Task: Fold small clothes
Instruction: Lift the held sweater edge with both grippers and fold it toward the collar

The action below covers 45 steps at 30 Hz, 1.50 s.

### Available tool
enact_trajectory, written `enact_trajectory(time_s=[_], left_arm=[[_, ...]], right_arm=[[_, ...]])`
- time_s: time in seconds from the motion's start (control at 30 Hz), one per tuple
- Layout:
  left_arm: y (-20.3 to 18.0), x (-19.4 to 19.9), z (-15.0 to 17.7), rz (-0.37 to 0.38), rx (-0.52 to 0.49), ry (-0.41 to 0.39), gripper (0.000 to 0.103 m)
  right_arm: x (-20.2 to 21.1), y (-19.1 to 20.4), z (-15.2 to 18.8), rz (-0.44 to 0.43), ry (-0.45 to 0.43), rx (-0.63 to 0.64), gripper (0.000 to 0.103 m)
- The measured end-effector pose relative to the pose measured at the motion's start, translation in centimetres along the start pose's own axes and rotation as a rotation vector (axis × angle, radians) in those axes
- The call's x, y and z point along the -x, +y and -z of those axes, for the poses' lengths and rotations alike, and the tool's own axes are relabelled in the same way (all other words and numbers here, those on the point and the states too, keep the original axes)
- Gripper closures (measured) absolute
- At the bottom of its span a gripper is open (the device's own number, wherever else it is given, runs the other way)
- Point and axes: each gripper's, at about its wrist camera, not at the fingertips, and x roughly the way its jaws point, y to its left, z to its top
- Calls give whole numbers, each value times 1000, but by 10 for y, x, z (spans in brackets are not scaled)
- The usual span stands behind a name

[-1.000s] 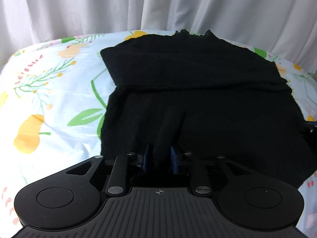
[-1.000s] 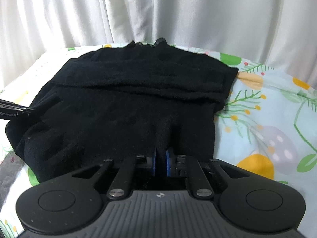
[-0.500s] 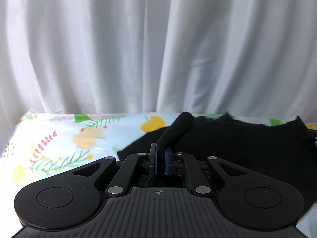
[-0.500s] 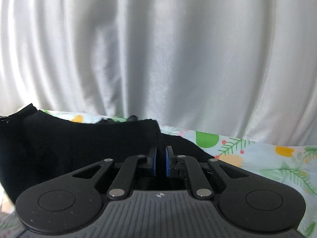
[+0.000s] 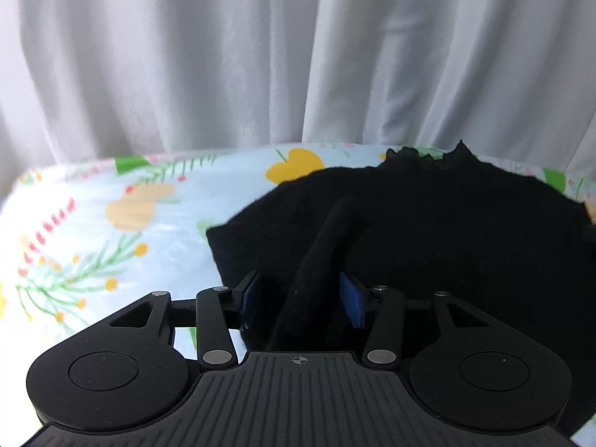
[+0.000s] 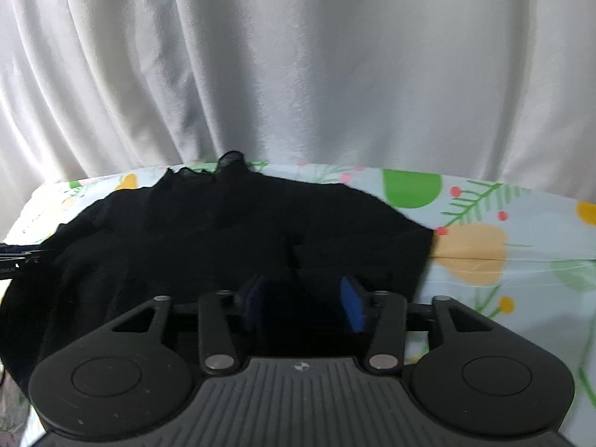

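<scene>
Black knit garment [image 5: 447, 231], folded, at the floral table's [image 5: 111, 223] far edge; my left gripper [image 5: 301, 300] and right gripper [image 6: 303, 303] jaws opening, fabric between, unpinched.

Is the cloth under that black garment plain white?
No: the tablecloth under the black garment is pale blue, printed with green leaves, yellow fruit and red berries; only the curtain behind is white.
</scene>
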Motion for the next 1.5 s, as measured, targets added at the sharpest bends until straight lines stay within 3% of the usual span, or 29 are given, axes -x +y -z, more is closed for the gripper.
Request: enact_trajectory(time_s=[0.13,0.23,0.27,0.3,0.33,0.4,0.53,0.67,0.83,0.87,1.0,1.07,1.13,1.23,1.27,1.3,1.37,1.43,1.5], left_arm=[[13,2,1,63,70,2,46],[13,-3,3,50,62,24,49],[12,-2,3,48,58,25,50],[10,-2,4,47,56,25,55],[10,-1,4,48,53,24,61],[6,0,4,43,38,25,92],[5,12,-4,21,44,-10,95],[4,29,-35,12,53,-106,95],[-17,6,-79,-90,-21,-177,94],[-21,-5,-83,-118,-34,-170,90],[-38,-42,-80,-262,-65,-130,53],[-39,-40,-69,-239,-39,-149,41],[-39,-35,-59,-180,9,-192,27],[-49,-40,-54,-129,66,-191,24],[-54,-45,-54,-127,71,-174,24],[-58,-50,-53,-124,70,-155,24],[-67,-61,-45,-153,42,-129,24],[-68,-70,-37,-208,21,-97,24],[-61,-71,-30,-205,40,-93,24]], right_arm=[[-2,4,-1,-118,7,-51,56],[-14,14,-1,-66,40,-2,57],[-15,18,0,-55,39,10,63],[-16,21,0,-49,33,23,69],[-16,24,0,-46,31,38,86],[-17,33,2,-18,27,77,93],[-6,50,3,46,-39,165,94],[20,55,-23,94,-174,155,94],[11,61,-65,190,-263,194,94],[3,63,-69,213,-270,207,94],[-32,62,-73,298,-223,216,89],[-35,56,-67,307,-210,139,86],[-30,50,-61,184,-212,12,82],[-42,45,-44,-192,-166,-266,61],[-54,48,-36,-305,-138,-345,60],[-64,53,-29,-357,-115,-383,60],[-81,64,-19,-336,-73,-366,63],[-82,59,-12,-284,-115,-300,67],[-74,46,-14,-170,-148,-255,67]])
